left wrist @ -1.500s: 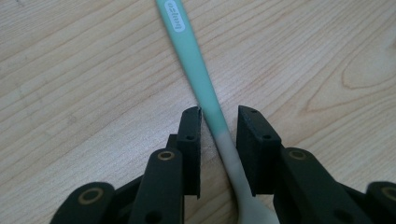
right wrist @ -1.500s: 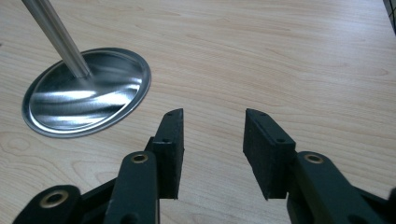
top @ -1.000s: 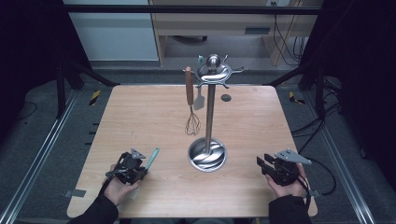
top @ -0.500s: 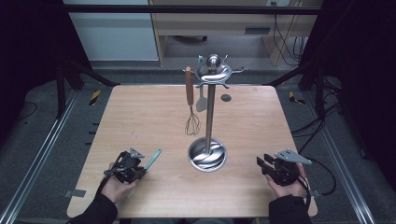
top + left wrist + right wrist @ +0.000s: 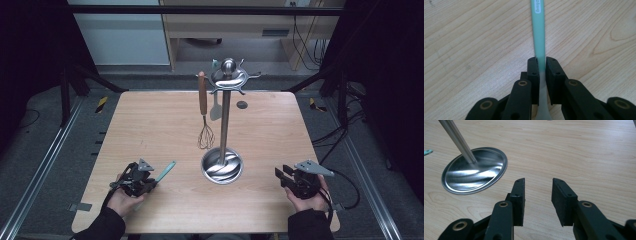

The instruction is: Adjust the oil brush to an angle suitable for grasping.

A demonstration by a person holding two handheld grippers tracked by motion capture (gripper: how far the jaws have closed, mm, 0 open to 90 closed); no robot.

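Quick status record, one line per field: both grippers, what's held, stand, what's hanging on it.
left gripper: shut on mint utensil, handle lying along the table
right gripper: open, nothing between the jaws, near the table's right front corner
stand: upright at table centre, round steel base
on stand: whisk with wooden handle, grey spatula
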